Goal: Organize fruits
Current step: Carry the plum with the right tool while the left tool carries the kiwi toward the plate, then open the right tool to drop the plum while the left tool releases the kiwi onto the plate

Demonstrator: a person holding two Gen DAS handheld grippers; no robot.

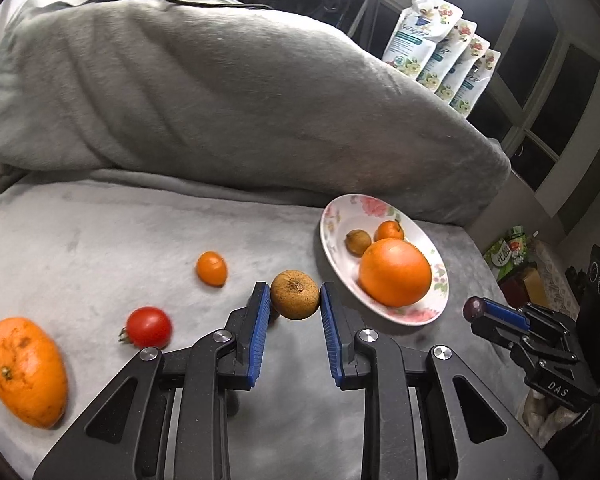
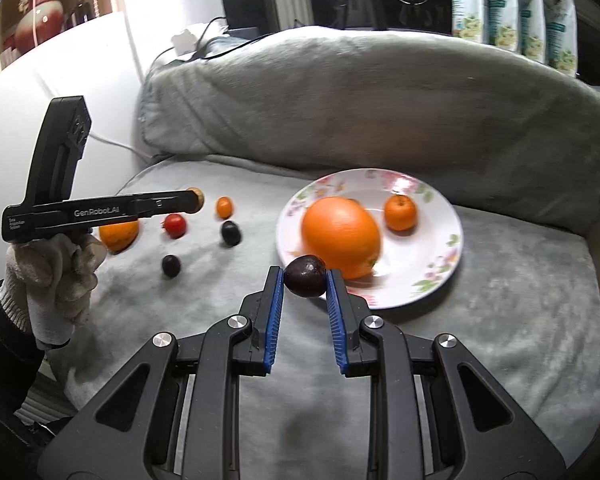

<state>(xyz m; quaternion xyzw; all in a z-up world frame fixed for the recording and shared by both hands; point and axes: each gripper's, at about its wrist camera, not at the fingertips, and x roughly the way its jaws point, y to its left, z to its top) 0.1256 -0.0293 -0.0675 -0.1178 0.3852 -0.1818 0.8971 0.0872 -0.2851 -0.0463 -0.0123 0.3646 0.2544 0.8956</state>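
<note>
My left gripper (image 1: 295, 295) is shut on a brown round fruit (image 1: 295, 294), held above the grey blanket. My right gripper (image 2: 305, 277) is shut on a dark purple fruit (image 2: 305, 276) at the near rim of the floral plate (image 2: 440, 256). The plate (image 1: 336, 256) holds a big orange (image 1: 395, 272), a small orange (image 1: 389, 230) and a small brown fruit (image 1: 357, 242). On the blanket lie a large orange (image 1: 25, 372), a red tomato (image 1: 148, 327), a small orange fruit (image 1: 211, 268) and two dark fruits (image 2: 231, 233) (image 2: 171, 265).
A big grey cushion (image 1: 228, 100) rises behind the seat. Refill pouches (image 1: 440, 52) stand behind it at the right. The seat's right edge drops off beside snack bags (image 1: 512, 256). My gloved left hand (image 2: 56, 280) shows in the right wrist view.
</note>
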